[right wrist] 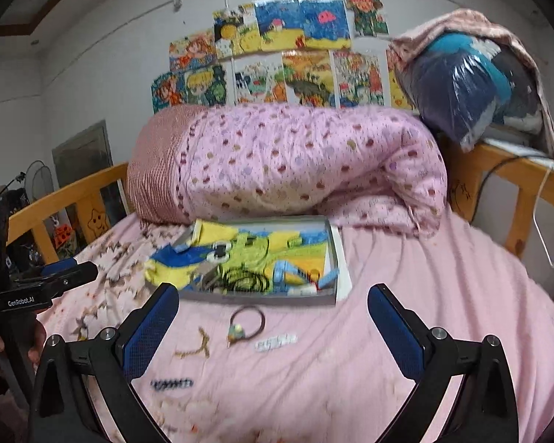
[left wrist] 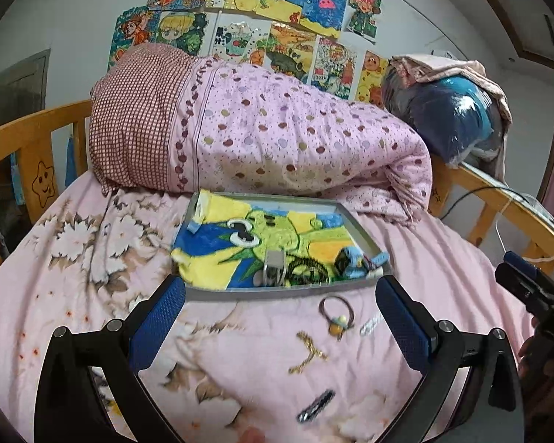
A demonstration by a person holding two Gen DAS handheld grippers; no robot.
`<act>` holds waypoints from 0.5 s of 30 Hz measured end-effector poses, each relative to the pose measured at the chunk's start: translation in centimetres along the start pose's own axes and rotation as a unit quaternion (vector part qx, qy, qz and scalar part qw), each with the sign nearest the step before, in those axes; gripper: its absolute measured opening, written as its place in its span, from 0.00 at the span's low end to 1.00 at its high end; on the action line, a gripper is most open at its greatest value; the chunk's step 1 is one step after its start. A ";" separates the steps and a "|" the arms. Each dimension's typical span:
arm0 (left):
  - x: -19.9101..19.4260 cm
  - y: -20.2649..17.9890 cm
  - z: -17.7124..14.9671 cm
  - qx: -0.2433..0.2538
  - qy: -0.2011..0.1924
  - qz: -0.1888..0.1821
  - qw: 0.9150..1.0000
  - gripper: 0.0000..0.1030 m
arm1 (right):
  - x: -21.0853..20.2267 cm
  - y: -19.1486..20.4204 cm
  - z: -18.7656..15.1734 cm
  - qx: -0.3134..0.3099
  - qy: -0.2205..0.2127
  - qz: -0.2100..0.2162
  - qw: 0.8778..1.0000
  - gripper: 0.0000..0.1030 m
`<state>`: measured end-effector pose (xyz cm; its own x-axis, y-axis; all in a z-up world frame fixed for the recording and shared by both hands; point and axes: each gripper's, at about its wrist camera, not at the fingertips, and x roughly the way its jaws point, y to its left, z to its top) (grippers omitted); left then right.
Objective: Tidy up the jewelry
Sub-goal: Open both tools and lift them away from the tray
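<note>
Both tongs hang spread wide and empty above the pink bedsheet (left wrist: pixel 443 258): the left tongs (left wrist: pixel 280 317) and the right tongs (right wrist: pixel 273 317) each show two blue-padded fingers set well apart, nothing between them. White lettering reading "GenRobot.AI" is legible on the black body of the left tool, seen at the left edge of the right wrist view. Taking the shallow grey tray (left wrist: pixel 365 229) as the landmark: it sits on the bed against the rolled pink dotted quilt (left wrist: pixel 295 136), lined with a bright yellow, blue and green cartoon towel (left wrist: pixel 240 236), and its near end holds a jumble of pieces (a silver clip, dark looped bands and something light blue, all too tangled to separate). Just in front of the tray's near rim, on the sheet, lie a dark hair tie with a yellow charm (left wrist: pixel 337 317), a small pale clip (left wrist: pixel 369 326) beside it, a gold chain (left wrist: pixel 310 354) a little nearer the camera, and a dark hair clip (left wrist: pixel 315 410) nearest of all. Behind the quilt, children's drawings (left wrist: pixel 262 18) cover the wall, and a plastic-wrapped blue bundle (left wrist: pixel 447 118) rests on the wooden bed rail to the tray's far right. Motion blur smears the right wrist view, so the small pieces there lose their detail.
</note>
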<state>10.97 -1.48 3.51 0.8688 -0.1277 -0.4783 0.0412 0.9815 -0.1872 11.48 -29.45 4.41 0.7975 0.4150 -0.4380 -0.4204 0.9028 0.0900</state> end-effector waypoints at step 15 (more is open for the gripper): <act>0.9 -0.8 -6.6 0.059 0.112 -0.044 0.991 0.98 | 2.3 -0.7 -3.6 0.028 0.127 0.007 0.991 1.00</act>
<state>8.47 -3.30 -2.40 0.7287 -0.2297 -0.6452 0.1813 0.9732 -0.1417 12.05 -29.50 0.16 0.6533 0.3931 -0.6470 -0.4006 0.9047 0.1452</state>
